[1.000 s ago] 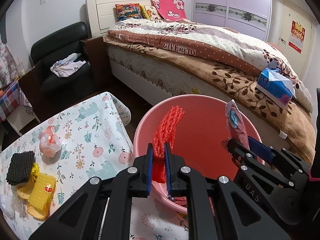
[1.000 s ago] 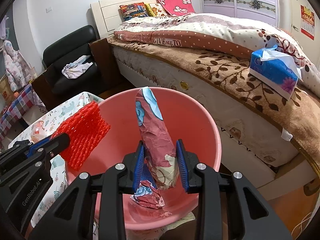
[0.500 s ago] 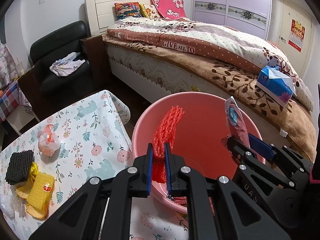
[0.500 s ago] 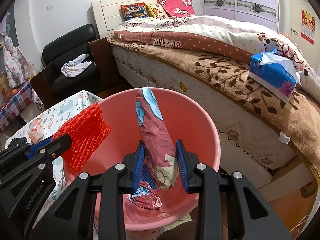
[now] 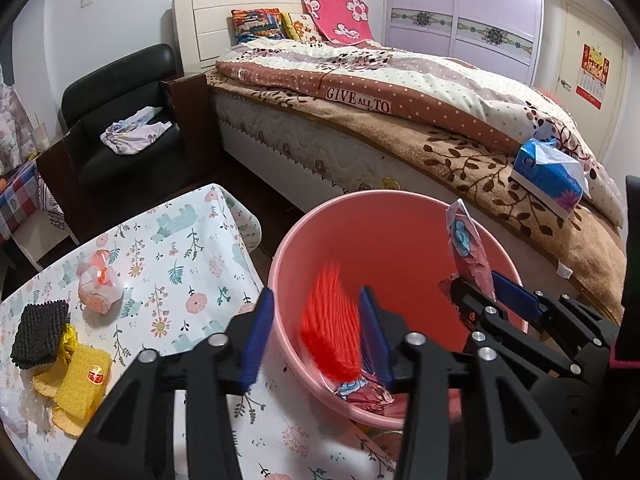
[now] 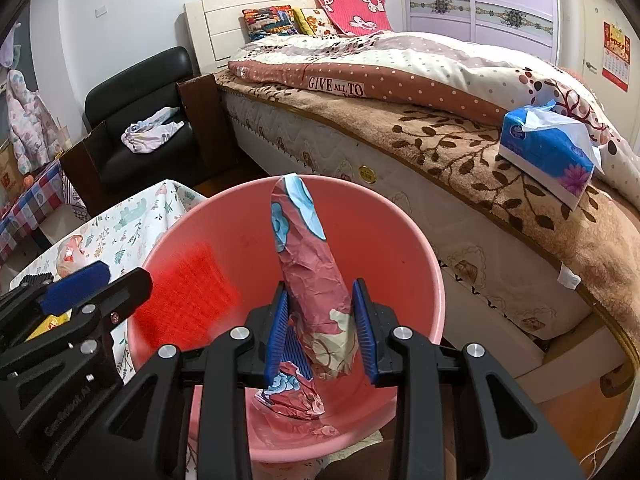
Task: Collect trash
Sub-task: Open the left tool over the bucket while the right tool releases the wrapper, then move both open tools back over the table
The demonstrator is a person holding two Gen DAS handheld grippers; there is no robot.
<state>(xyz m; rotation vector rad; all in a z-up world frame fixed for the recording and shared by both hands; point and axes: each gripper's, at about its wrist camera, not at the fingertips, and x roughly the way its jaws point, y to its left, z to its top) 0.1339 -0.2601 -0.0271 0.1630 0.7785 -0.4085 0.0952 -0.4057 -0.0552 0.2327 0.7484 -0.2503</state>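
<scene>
Left gripper (image 5: pixel 316 332) is positioned over the pink bucket (image 5: pixel 400 204), and its jaws are opening: the blue pads stand spread apart, and the red foam net (image 5: pixel 332 328) appears between them as a motion-blurred patch inside the bucket, with neither pad pressing on it. From the right wrist view the same net (image 6: pixel 188 296) shows as a blurred red patch against the bucket's inner left wall, just beyond the left gripper's fingertips. Right gripper (image 6: pixel 322 332) is also positioned over the bucket, pinching a crumpled floral wrapper (image 6: pixel 312 280) between its blue pads; the wrapper stands nearly upright, its upper end rising above the pads and its lower end hanging below them. More crumpled floral paper (image 5: pixel 364 392) lies at the bottom of the bucket. The bucket stands just beside a table with a floral cloth (image 5: pixel 168 248), near the bed (image 5: pixel 400 120). On the cloth remain a black sponge (image 5: pixel 38 332), a yellow foam net (image 5: pixel 82 380) and a small clear wrapper (image 5: pixel 98 288). A blue tissue pack (image 6: pixel 548 156) rests on the bed.
</scene>
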